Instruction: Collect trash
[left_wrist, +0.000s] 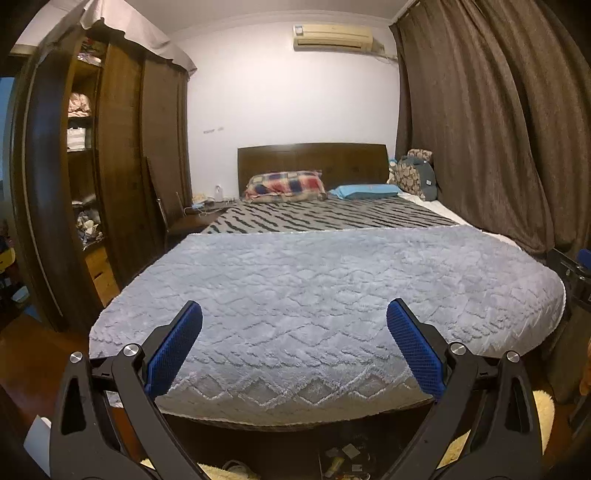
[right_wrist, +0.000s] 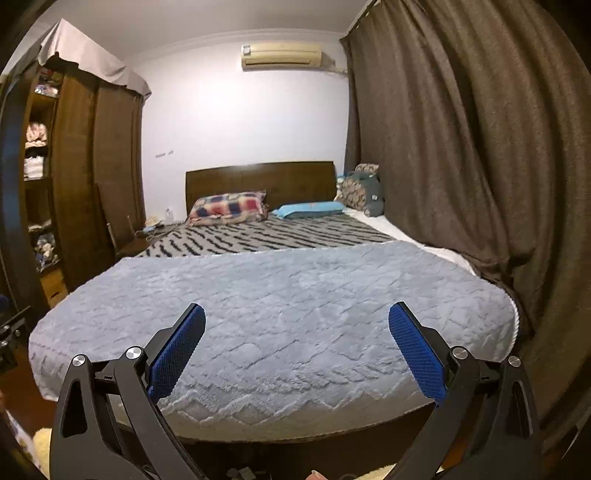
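My left gripper (left_wrist: 294, 314) stands open above the foot of a bed, nothing between its blue pads. Below it, on the dark floor at the bed's foot, lie several small scraps of trash (left_wrist: 345, 459), partly cut off by the frame's lower edge. My right gripper (right_wrist: 296, 315) is open too and empty, held over the same grey quilted blanket (right_wrist: 273, 306). A few dark scraps (right_wrist: 240, 472) show on the floor at the bottom of the right wrist view. The right gripper's body (left_wrist: 576, 273) shows at the right edge of the left wrist view.
The bed (left_wrist: 325, 288) fills the middle, with a striped cover, pillows (left_wrist: 286, 185) and a wooden headboard. A tall wooden wardrobe (left_wrist: 122, 166) stands left, brown curtains (left_wrist: 491, 122) hang right. A nightstand (left_wrist: 195, 218) sits beside the headboard. A pale fluffy rug (left_wrist: 541, 410) lies on the floor.
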